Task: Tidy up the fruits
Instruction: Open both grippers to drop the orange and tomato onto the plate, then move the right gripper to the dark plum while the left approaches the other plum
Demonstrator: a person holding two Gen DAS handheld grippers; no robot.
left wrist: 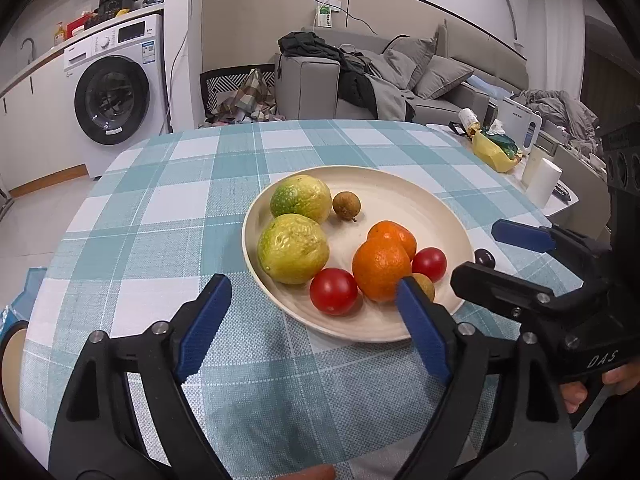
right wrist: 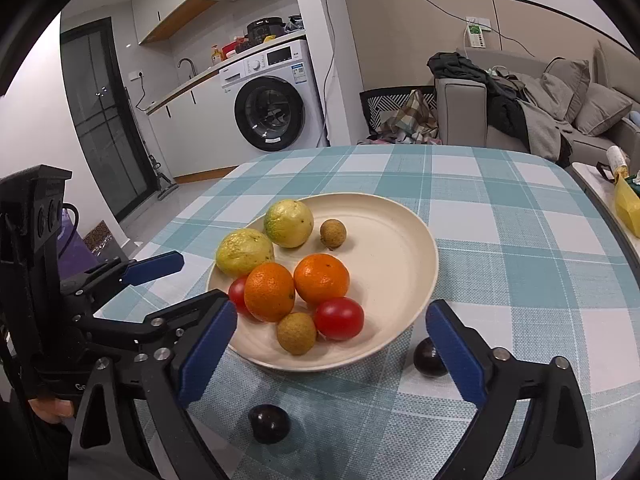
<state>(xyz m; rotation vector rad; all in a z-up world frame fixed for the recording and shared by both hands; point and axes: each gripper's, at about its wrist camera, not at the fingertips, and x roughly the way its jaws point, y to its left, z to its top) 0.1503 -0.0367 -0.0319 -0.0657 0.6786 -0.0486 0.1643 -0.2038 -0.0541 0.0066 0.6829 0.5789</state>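
A cream plate (left wrist: pixel 400 196) (right wrist: pixel 400 248) on the checked tablecloth holds two yellow-green fruits (left wrist: pixel 294 248) (right wrist: pixel 288 223), two oranges (left wrist: pixel 380 268) (right wrist: pixel 322 278), two red tomatoes (left wrist: pixel 333 291) (right wrist: pixel 339 317) and two brown longans (left wrist: pixel 346 205) (right wrist: pixel 297 332). Two dark plums lie on the cloth beside the plate (right wrist: pixel 269 423) (right wrist: pixel 429 358); one shows in the left wrist view (left wrist: pixel 485 257). My left gripper (left wrist: pixel 312 308) is open and empty at the plate's near-left rim. My right gripper (right wrist: pixel 332 334) is open and empty, over the plate's near edge.
The table (right wrist: pixel 520 240) is round with a teal-and-white cloth. A side table at the right carries a yellow bag (left wrist: pixel 494 150) and white cups (left wrist: pixel 543 182). A washing machine (right wrist: pixel 272 108) and a sofa (left wrist: pixel 400 80) stand beyond.
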